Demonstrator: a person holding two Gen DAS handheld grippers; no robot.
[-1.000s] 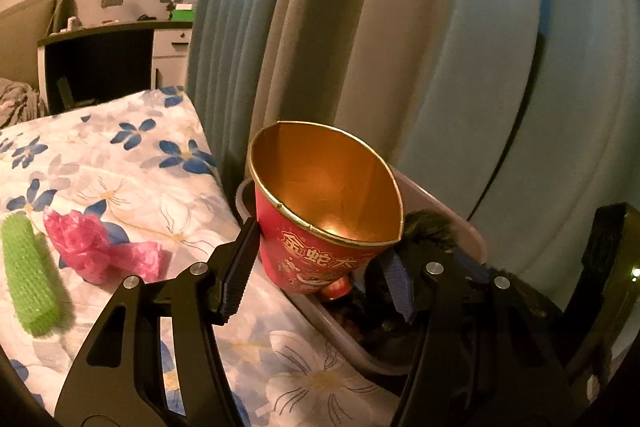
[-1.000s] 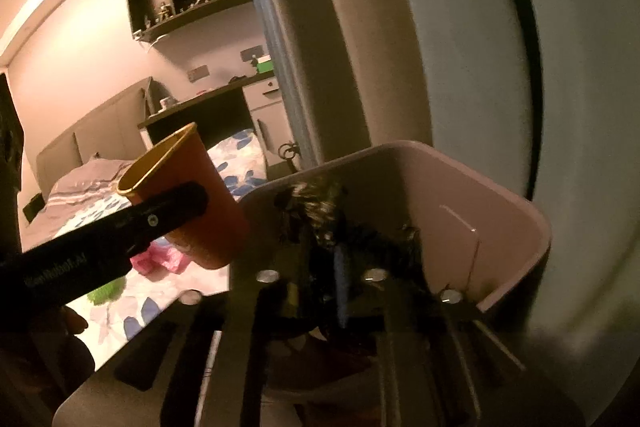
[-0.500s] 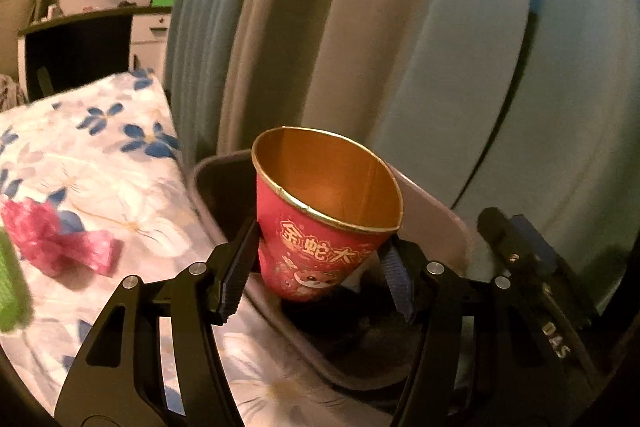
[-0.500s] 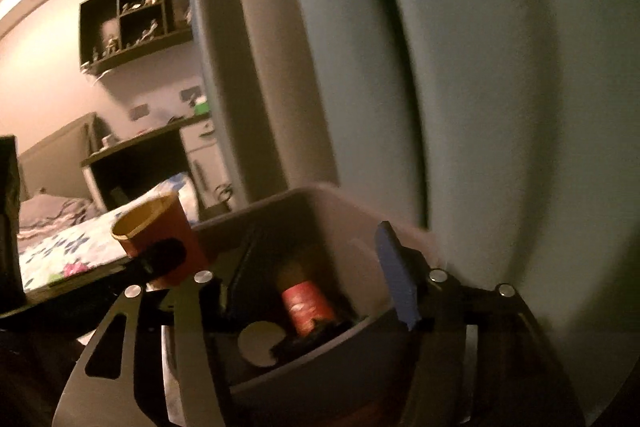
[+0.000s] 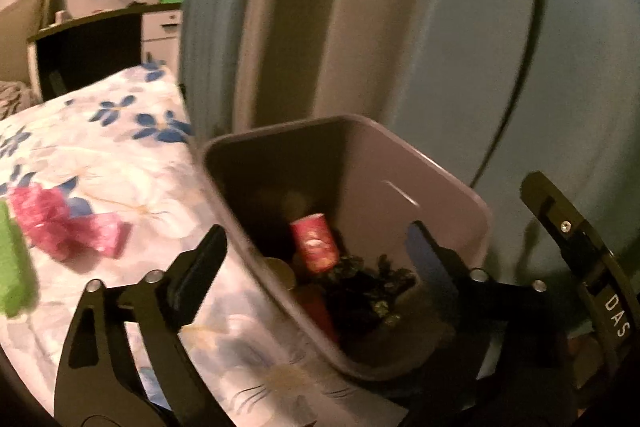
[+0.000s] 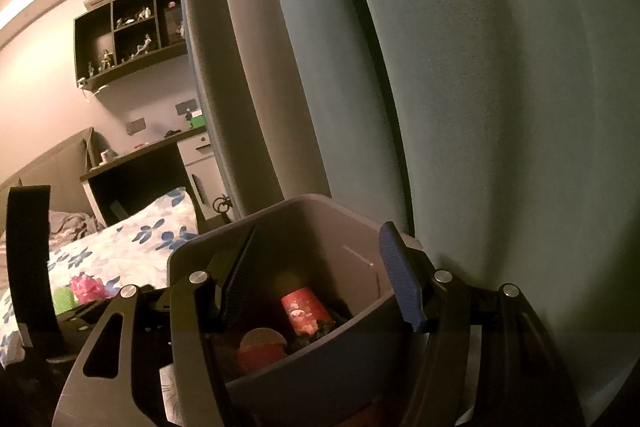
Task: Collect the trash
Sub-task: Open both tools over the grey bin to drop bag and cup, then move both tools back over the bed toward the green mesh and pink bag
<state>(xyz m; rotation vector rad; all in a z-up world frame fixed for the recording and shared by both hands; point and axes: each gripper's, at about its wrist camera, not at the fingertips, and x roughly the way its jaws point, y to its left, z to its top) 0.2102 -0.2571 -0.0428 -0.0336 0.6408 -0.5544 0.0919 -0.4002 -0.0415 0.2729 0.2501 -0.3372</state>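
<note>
Left tongs are seen opening wide over the bin, nothing pressed between the pads. Right tongs are held partly open above the bin, empty. 1 red cup is lying inside the bin beside dark scraps. Pink wrapper is left on the bedspread, beside the bin.

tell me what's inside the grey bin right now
Inside the grey bin lie a red paper cup on its side, a second red cup with a pale round base, and dark crumpled trash. Whatever sits underneath them is covered.
</note>
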